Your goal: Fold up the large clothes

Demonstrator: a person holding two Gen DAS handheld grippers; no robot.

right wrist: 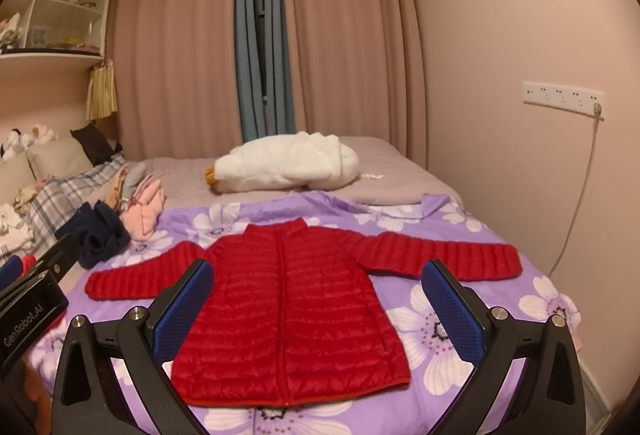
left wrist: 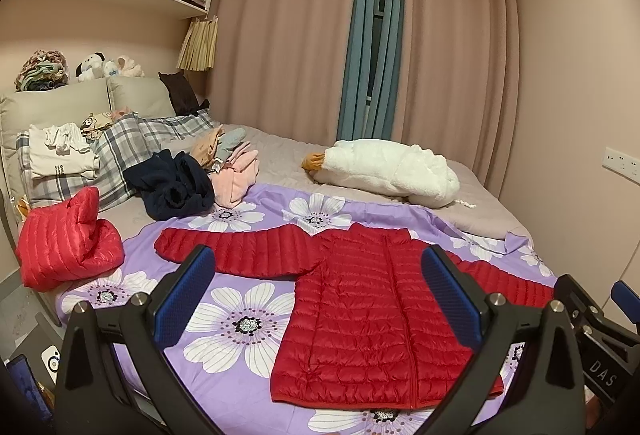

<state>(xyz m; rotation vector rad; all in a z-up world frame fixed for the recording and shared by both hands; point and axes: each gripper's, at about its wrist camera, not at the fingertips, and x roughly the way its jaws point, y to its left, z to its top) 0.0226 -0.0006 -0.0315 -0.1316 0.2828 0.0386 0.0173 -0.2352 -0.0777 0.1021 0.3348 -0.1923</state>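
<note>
red puffer jacket (right wrist: 288, 311) flat ahead of both tools | likely light, puffy, slippery | pinch sleeve cuffs | left gripper (left wrist: 318, 297), right gripper (right wrist: 318, 309) released, empty

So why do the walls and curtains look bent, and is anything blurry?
Left wrist view: fisheye bends the curtains, dark corners, red jacket sharp under warm indoor light. Right wrist view: same bowing, the wall curves; the flowered sheet stays crisp.
</note>
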